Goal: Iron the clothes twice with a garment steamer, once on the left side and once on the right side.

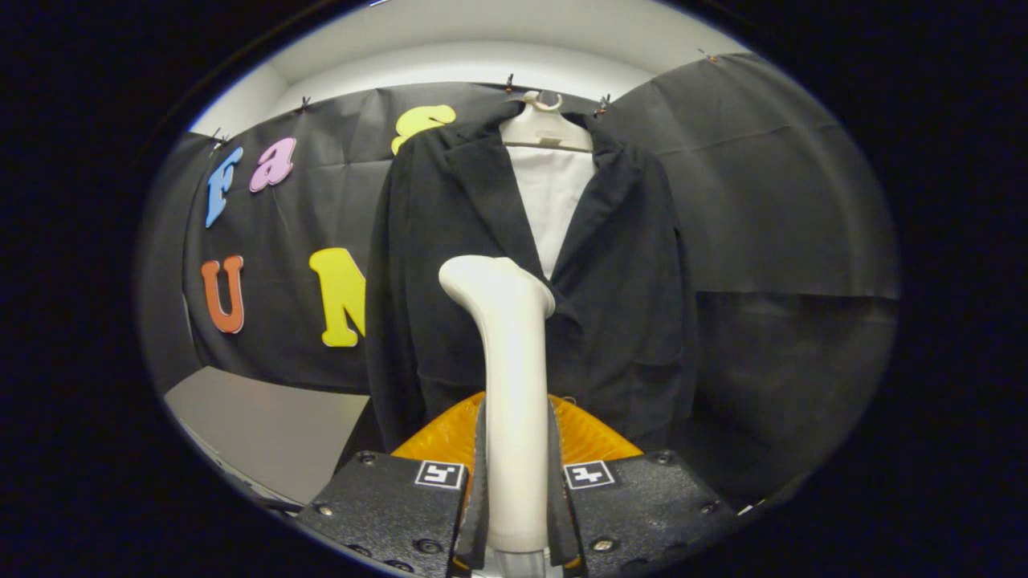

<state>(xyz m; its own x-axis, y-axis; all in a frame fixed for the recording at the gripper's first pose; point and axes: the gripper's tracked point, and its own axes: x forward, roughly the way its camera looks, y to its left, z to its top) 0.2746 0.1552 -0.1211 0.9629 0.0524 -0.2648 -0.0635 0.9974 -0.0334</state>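
Note:
A black jacket [618, 321] hangs open on a white hanger [546, 128] against the booth's wall, with a white shirt front [550, 201] showing between its lapels. My gripper [514, 466] is shut on the white handle of the garment steamer [510, 361], which stands upright between the fingers. The steamer's head [482, 277] bends toward the jacket's left panel, just below the lapels; whether it touches the cloth I cannot tell. An orange part [598, 437] of the steamer shows behind the fingers.
A grey tabletop [265, 425] lies low to the left of the jacket. Black cloth [787, 241] covers the wall behind and to the right of the jacket.

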